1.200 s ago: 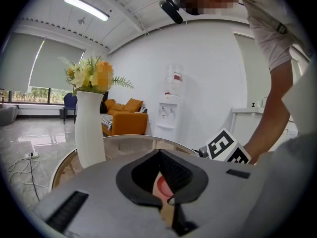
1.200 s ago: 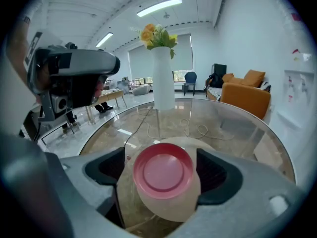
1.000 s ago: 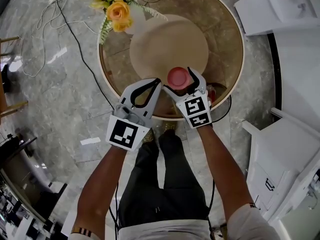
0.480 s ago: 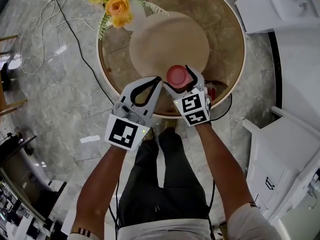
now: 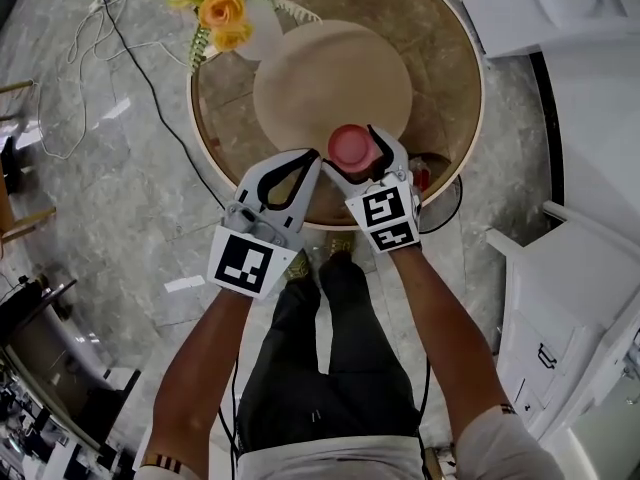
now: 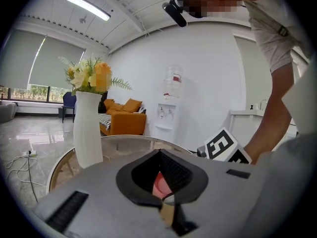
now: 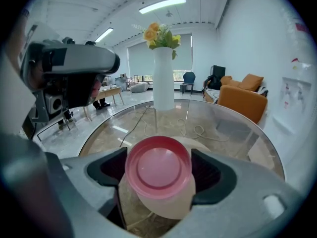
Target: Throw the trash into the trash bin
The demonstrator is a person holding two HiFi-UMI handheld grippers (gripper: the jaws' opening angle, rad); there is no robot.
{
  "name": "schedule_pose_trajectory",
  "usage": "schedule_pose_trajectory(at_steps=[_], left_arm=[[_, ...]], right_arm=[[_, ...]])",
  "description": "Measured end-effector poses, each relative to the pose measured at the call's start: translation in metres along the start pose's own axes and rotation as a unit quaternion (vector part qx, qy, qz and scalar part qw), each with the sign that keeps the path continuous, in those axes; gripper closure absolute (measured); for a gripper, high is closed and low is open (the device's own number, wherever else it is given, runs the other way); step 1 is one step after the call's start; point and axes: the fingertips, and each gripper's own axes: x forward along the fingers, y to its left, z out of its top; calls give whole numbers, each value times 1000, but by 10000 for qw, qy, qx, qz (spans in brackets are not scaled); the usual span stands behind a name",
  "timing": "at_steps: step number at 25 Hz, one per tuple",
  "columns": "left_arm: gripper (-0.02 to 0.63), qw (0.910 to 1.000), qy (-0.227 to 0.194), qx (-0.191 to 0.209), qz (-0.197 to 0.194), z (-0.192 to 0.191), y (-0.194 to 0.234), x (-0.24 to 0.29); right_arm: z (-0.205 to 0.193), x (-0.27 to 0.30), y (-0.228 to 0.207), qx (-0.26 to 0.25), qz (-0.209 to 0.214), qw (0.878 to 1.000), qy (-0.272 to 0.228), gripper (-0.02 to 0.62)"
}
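A beige cup with a pink lid point(image 5: 350, 145) point(image 7: 158, 167) stands near the front edge of the round glass table point(image 5: 440, 58). My right gripper point(image 5: 352, 150) point(image 7: 158, 171) straddles it. Its jaws have just been closing with the cup between them, and both pads now touch the cup's sides below the lid. My left gripper point(image 5: 318, 159) point(image 6: 159, 152) hovers just left of the cup, its fingertips together and nothing held. Through the loop between its jaws a bit of the pink lid point(image 6: 159, 185) shows. No trash bin is clearly in view.
A white vase of yellow flowers point(image 5: 225, 18) point(image 6: 87, 128) point(image 7: 163, 78) stands at the table's far left. A beige round base point(image 5: 330, 68) lies under the glass. Cables point(image 5: 150, 78) trail on the floor to the left. White furniture point(image 5: 590, 118) stands to the right.
The right gripper's jaws have drawn in a little around the cup. Both hands and the cup stay about where they were.
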Motion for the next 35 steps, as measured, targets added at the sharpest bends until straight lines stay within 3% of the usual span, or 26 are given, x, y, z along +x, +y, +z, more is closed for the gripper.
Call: schedule_pose_trajectory(at_steps=[10,19,26,35], left_arm=[[606,9992,-114,185,-343,15,-22,-5],[606,9940,-286,389,-977,39,-76,2],[606,9863,-333,466,-1546,49,-128,15],[606,9773,-204,524,-2044,40,-195,40]], right_arm=[[16,-44,3,80,-409,9984,-384,193],[10,-112,-3,406,-1039,9912,-708,193],[-18,-177,-26,834,-1749,9777,-811,193],[-87,-250,-67,1237,-2421,9606,-571,193]])
